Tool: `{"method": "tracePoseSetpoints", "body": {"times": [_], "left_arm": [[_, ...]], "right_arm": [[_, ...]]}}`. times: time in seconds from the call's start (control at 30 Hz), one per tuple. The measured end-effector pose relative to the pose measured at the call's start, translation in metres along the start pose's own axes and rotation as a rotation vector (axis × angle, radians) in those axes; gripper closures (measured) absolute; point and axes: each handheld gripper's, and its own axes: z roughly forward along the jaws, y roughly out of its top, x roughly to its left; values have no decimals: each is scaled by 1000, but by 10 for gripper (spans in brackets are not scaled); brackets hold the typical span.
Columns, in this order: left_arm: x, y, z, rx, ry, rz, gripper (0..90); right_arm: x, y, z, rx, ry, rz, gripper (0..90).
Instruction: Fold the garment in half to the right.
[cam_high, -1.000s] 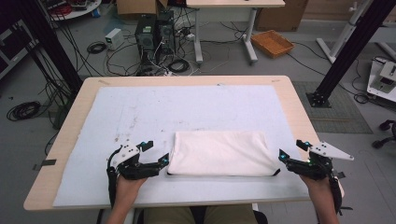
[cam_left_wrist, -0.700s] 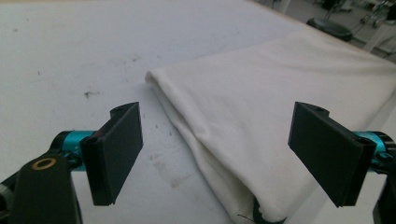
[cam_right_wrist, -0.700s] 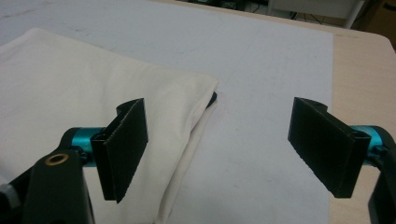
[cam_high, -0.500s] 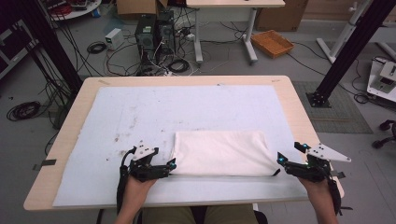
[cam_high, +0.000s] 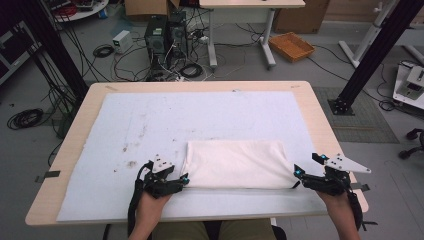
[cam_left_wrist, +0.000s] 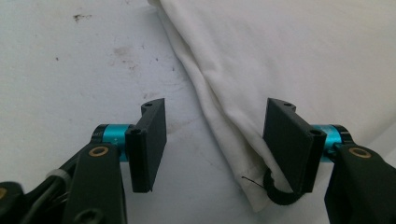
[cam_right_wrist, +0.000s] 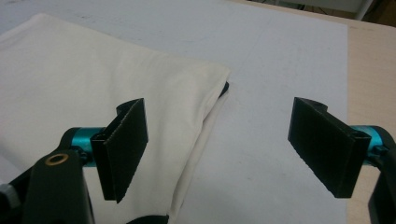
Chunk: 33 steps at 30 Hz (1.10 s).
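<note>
high view | folded cloth (cam_high: 235, 165) between tools | left tool (cam_high: 182, 180) wide at its corner | right tool (cam_high: 297, 176) wide at its edge

I take the cloth (cam_high: 235, 164) as my landmark. Beyond it the white mat (cam_high: 200, 115) is bare up to the far edge, so I can pass there freely. Left of the cloth the mat is also open, with some stains. My left gripper (cam_high: 184, 179) stands at the cloth's near left corner, jaws apart over its edge. My right gripper (cam_high: 296, 177) stands at the near right corner, jaws wide. Right of the cloth only a narrow strip of mat remains.
</note>
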Motion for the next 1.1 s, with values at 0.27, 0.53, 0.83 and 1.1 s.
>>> {"method": "tracePoseSetpoints", "body": {"times": [0.27,0.53,0.83,1.1], "left_arm": [[-11,-3,-2,23,15,85,599],[-11,-4,-5,27,-63,45,852],[-8,-9,-11,15,-122,-45,855],[-7,-9,-11,20,-120,-31,855]], "right_arm": [[3,4,-1,-8,11,4,197],[40,42,8,-65,106,-96,198],[100,106,71,-30,249,-208,197],[155,133,151,120,343,-253,198]]}}
